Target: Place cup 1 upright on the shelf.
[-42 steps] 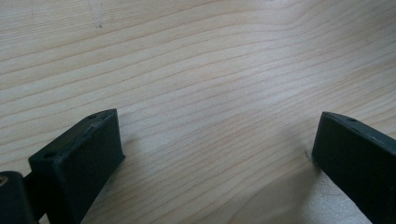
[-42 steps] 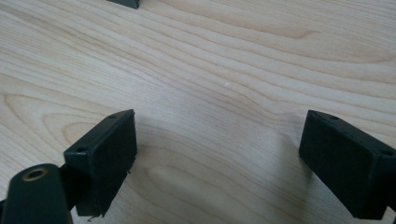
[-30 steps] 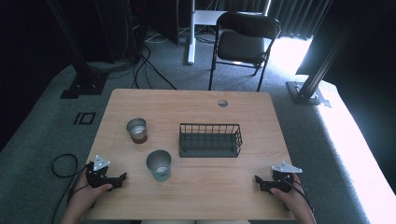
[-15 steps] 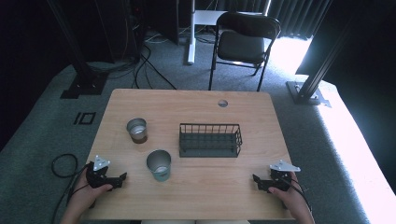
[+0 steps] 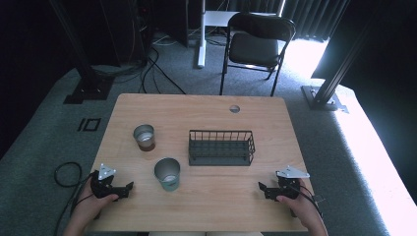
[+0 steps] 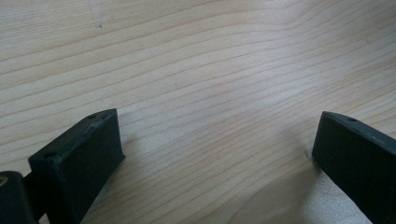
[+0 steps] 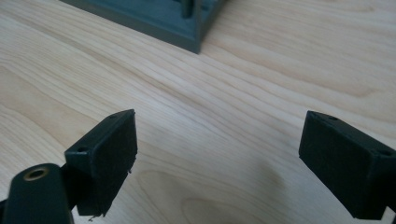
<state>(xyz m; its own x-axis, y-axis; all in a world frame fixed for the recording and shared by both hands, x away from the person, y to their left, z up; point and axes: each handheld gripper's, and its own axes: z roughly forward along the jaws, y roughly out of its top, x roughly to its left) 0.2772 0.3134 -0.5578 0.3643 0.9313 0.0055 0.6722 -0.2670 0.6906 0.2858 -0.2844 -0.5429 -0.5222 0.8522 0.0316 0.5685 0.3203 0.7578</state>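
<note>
The right gripper (image 5: 268, 191) has edged left along the tabletop's (image 5: 206, 105) near edge, the left gripper (image 5: 123, 189) hardly stirring (both gape wide, empty), so the cups (image 5: 167, 173) by the rack (image 5: 221, 147) likely await pickup.

Beyond the wooden table (image 5: 196, 110) we see a black folding chair (image 5: 259, 46) standing on grey carpet (image 5: 44, 142), facing the far edge. A small round hole (image 5: 234, 108) sits in the tabletop near that edge. Left of the chair a white desk leg (image 5: 200, 49) stands, with dark cables (image 5: 157, 64) trailing beside it. Two black posts rise from flat bases, one far left (image 5: 86, 91), one far right (image 5: 322, 98). A square mark (image 5: 89, 124) lies on the carpet just left of the table.
</note>
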